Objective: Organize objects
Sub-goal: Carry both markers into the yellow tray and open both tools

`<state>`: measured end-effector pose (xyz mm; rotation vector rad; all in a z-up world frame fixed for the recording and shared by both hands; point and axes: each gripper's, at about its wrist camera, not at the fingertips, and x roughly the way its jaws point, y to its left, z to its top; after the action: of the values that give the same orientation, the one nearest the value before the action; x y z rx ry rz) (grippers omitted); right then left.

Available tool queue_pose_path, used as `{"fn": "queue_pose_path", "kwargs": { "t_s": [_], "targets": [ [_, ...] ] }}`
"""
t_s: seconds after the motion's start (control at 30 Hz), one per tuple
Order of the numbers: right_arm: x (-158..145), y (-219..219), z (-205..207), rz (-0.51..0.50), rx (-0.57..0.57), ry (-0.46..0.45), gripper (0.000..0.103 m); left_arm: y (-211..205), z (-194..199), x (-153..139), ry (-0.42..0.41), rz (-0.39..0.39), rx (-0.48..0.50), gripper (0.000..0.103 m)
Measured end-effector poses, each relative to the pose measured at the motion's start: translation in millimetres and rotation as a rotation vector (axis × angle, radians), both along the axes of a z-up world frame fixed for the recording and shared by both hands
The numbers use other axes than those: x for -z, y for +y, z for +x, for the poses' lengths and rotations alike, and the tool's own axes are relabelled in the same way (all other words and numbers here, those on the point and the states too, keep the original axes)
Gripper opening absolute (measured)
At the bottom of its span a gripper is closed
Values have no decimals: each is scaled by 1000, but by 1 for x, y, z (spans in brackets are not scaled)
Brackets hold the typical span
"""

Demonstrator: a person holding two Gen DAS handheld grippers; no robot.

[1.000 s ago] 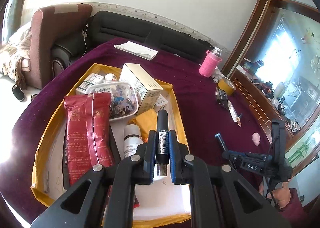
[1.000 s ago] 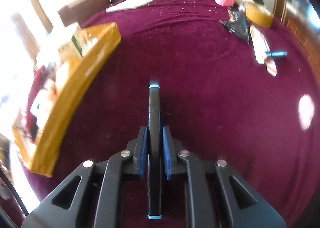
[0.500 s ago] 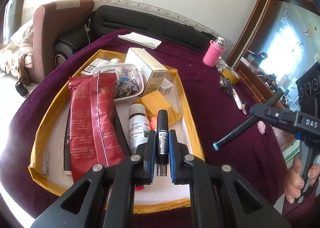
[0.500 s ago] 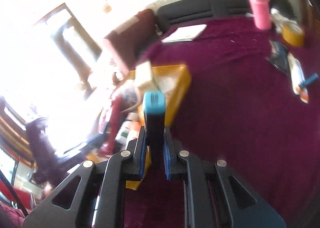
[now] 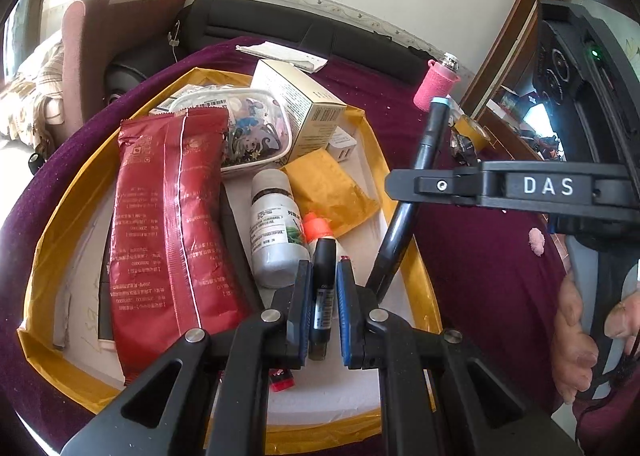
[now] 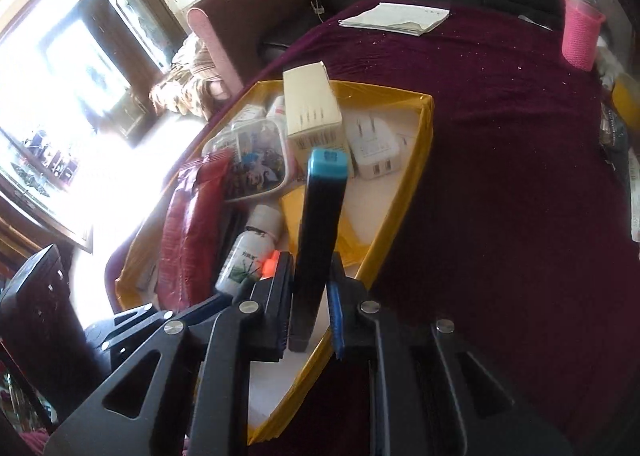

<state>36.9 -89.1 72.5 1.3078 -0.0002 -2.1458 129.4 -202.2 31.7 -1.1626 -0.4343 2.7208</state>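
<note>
Most items are already lying in the yellow tray [image 5: 416, 276]. A black pen [image 5: 323, 296] is being pinched by the left gripper [image 5: 324, 308], a blue-capped marker [image 6: 318, 240] by the right gripper [image 6: 306, 296]; both are being held above the tray, neither yet deposited. Loose items are remaining on the table [image 6: 500, 175].

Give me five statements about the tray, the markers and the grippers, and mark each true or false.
1. The left gripper is shut on a black marker. True.
2. The right gripper holds nothing. False: a blue-capped marker stands between its pads.
3. The red packet lies inside the yellow tray. True.
4. The pink-sleeved bottle is in the tray. False: it stands on the maroon cloth.
5. The white charger lies on the sofa. False: it is in the tray.
</note>
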Motion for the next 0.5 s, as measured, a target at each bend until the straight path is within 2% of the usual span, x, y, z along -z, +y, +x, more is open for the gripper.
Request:
{"fn": "queue_pose_path", "kwargs": {
  "t_s": [0.1,0.13,0.17,0.23,0.3,0.4,0.5],
  "targets": [
    [6,-8,-5,49,13,9,17,1,0,-2,-2,-20,-5,14],
    [7,-9,-6,66,21,9,17,1,-1,-2,-2,-24,-6,24],
    [9,-10,-8,75,23,5,17,1,0,-3,-1,-28,-11,40],
    [14,-13,-12,80,28,5,17,1,2,-5,12,-33,-24,58],
    [16,-13,-15,84,43,3,17,2,5,-11,27,-43,-29,60],
    [14,-6,-16,46,55,-6,20,8,8,-18,52,-103,-44,68],
    [4,2,-12,17,68,20,32,12,11,-25,73,-142,-59,68]
  ]
}}
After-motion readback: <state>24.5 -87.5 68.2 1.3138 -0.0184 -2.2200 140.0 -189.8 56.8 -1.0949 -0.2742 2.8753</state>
